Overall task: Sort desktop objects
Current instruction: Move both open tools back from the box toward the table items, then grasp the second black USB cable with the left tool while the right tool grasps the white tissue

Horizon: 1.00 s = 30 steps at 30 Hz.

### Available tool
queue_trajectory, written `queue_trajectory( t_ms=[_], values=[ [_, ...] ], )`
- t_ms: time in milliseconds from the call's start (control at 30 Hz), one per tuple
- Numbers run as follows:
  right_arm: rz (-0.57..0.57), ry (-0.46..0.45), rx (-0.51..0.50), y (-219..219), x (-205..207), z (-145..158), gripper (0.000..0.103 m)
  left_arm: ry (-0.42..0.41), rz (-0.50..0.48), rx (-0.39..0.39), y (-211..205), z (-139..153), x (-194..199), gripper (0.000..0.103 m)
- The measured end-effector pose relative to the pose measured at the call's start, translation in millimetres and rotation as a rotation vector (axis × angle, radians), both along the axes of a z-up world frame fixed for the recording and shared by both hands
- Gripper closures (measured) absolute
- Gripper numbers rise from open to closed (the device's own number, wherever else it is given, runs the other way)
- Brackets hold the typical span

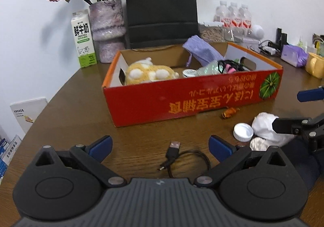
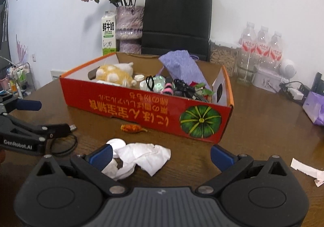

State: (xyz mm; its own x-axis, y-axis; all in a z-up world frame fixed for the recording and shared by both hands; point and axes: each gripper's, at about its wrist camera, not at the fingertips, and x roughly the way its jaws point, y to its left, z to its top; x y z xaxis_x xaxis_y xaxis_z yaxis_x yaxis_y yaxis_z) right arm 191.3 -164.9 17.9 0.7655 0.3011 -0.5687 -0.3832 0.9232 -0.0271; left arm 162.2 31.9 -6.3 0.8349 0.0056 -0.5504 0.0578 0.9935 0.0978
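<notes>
Both claws spread wide and empty over loose items on the counter [image 1: 66, 105], in front of the red box [image 1: 182, 99].

Left claw [image 1: 161, 147]: jaws fully apart, gripping nothing; a black USB cable [image 1: 182, 158] lies coiled on the counter between its blue fingertips [image 1: 101, 147]. Right claw [image 2: 161, 155]: jaws fully apart, gripping nothing; a crumpled white tissue [image 2: 141, 156] lies between them, touching the left-hand fingertip. A white bottle cap [image 2: 116, 144] sits just beside the tissue. An orange candy wrapper [image 2: 132, 128] lies near the box's front wall. The box holds a yellow plush toy [image 1: 149, 73], a purple cloth pouch [image 1: 202, 50] and tangled dark hair accessories [image 2: 182, 87]. Behind the box stand a black paper bag [image 1: 161, 10], a vase [image 1: 106, 22] of dried roses and a milk carton [image 1: 83, 38].
</notes>
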Motion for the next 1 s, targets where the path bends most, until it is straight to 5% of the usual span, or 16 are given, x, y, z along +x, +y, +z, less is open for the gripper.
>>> queue_trajectory(
  t_ms=[300,500,667,733,833,1000],
  values=[
    [0.002,0.019,0.003,-0.9,3.9,-5.1,0.005,0.035,-0.005,-0.021,10.9,-7.7,1.5,0.01],
    [0.024,0.039,0.015,4.9,11.3,-10.5,0.011,0.068,-0.029,-0.055,17.7,-13.0,6.0,0.039],
    [0.055,0.07,0.019,12.4,17.5,-17.1,0.037,0.062,-0.079,-0.085,16.9,-12.9,4.7,0.07],
    [0.07,0.08,0.016,15.4,18.0,-19.8,0.059,0.06,-0.089,-0.086,15.7,-12.7,4.5,0.086],
    [0.085,0.074,0.028,15.0,15.4,-21.1,0.081,0.057,-0.091,-0.093,15.7,-12.1,4.4,0.089],
    [0.083,0.061,0.057,12.3,12.3,-20.8,0.087,0.051,-0.086,-0.108,17.4,-11.6,4.5,0.09]
  ],
)
